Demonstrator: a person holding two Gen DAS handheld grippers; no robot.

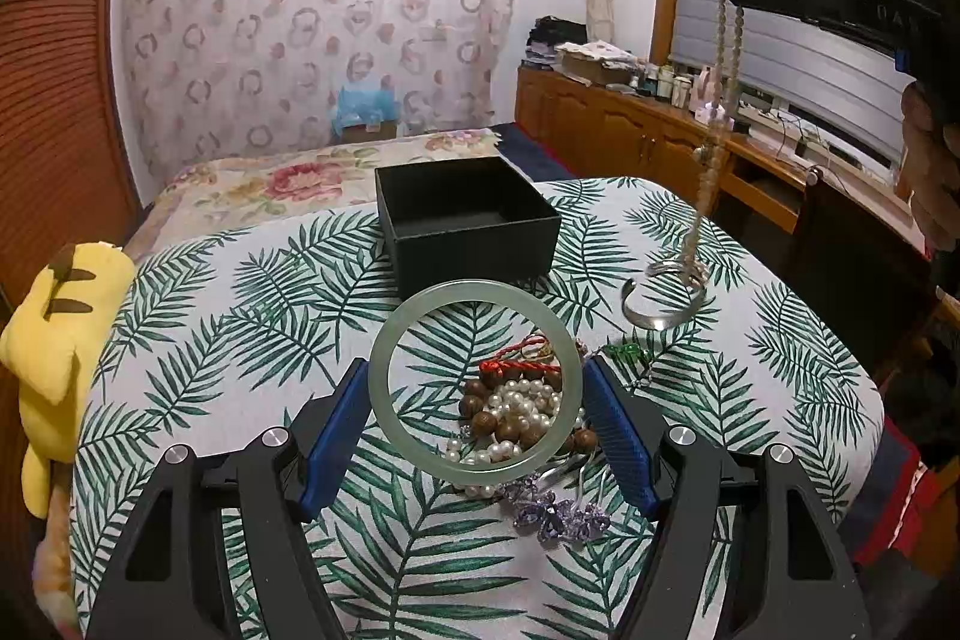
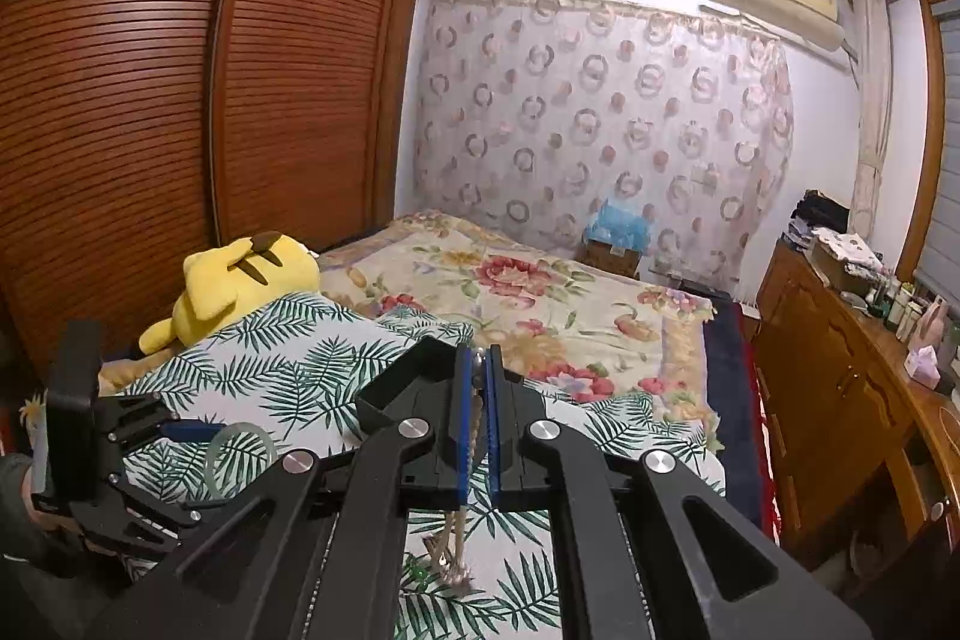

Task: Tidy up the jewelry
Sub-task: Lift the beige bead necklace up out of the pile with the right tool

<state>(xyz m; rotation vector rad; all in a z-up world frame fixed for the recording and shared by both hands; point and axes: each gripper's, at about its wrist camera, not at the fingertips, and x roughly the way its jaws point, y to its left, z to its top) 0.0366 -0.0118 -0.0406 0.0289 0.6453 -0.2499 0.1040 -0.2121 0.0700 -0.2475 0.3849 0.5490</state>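
Observation:
My left gripper (image 1: 477, 388) is shut on a pale green jade bangle (image 1: 384, 388), held above a pile of pearl, wooden-bead and red-cord jewelry (image 1: 516, 412) on the leaf-print cloth. An open, empty black box (image 1: 468, 220) stands just beyond. My right gripper (image 2: 478, 358) is shut on a beige bead necklace (image 2: 474, 430) that hangs down from it; in the left wrist view the necklace (image 1: 720, 112) dangles at the right above a silver cuff bracelet (image 1: 660, 304). The left gripper with the bangle (image 2: 237, 451) shows at the left of the right wrist view.
A purple crystal flower piece (image 1: 558, 514) lies at the near side of the pile, a green glass piece (image 1: 627, 353) to its right. A yellow plush toy (image 1: 60, 340) lies at the table's left edge. A bed (image 2: 510, 292) lies beyond; a wooden cabinet (image 2: 840, 376) stands right.

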